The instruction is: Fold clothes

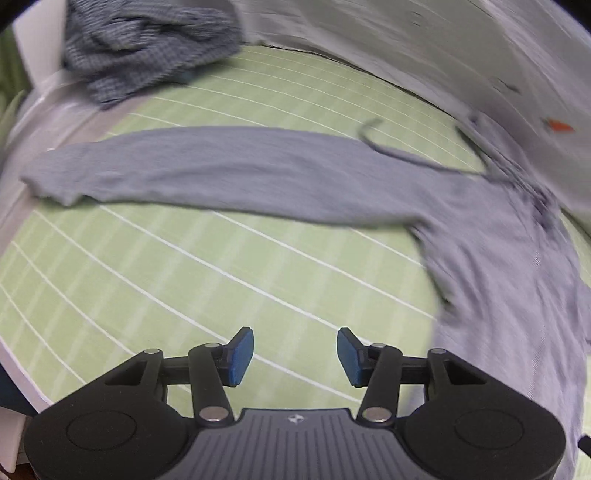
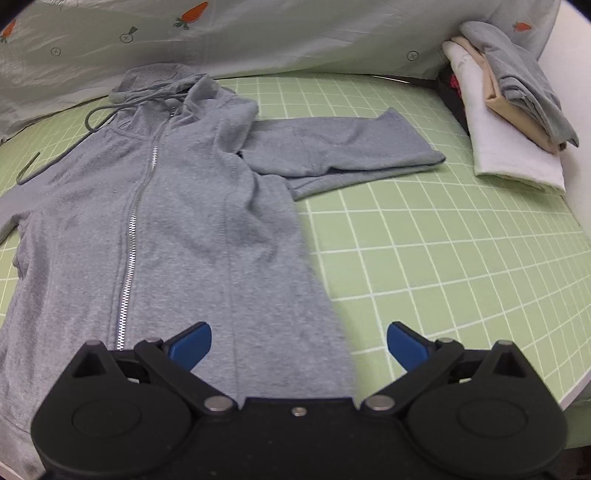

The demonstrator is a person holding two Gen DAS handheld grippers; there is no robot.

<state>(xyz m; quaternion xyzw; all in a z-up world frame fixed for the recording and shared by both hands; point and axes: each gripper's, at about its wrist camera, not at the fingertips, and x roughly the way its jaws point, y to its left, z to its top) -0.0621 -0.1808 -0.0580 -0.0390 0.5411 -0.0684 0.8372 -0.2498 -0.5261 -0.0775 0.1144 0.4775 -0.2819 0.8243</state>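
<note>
A grey zip-up hoodie (image 2: 177, 221) lies flat, front up, on the green grid mat (image 2: 443, 240). Its zipper (image 2: 135, 218) is closed, its hood lies at the far end, and one sleeve (image 2: 340, 147) is folded across to the right. In the left wrist view the other sleeve (image 1: 207, 173) stretches out to the left, and the hoodie body (image 1: 517, 277) is at the right. My left gripper (image 1: 295, 356) is open and empty above bare mat (image 1: 166, 277). My right gripper (image 2: 299, 343) is open and empty over the hoodie's lower right hem.
A stack of folded clothes (image 2: 513, 107) sits at the far right of the mat. A crumpled blue checked garment (image 1: 147, 48) lies at the far left corner. A white cloth with a carrot print (image 2: 258, 33) hangs behind the mat. The mat's edge (image 2: 576, 391) is near right.
</note>
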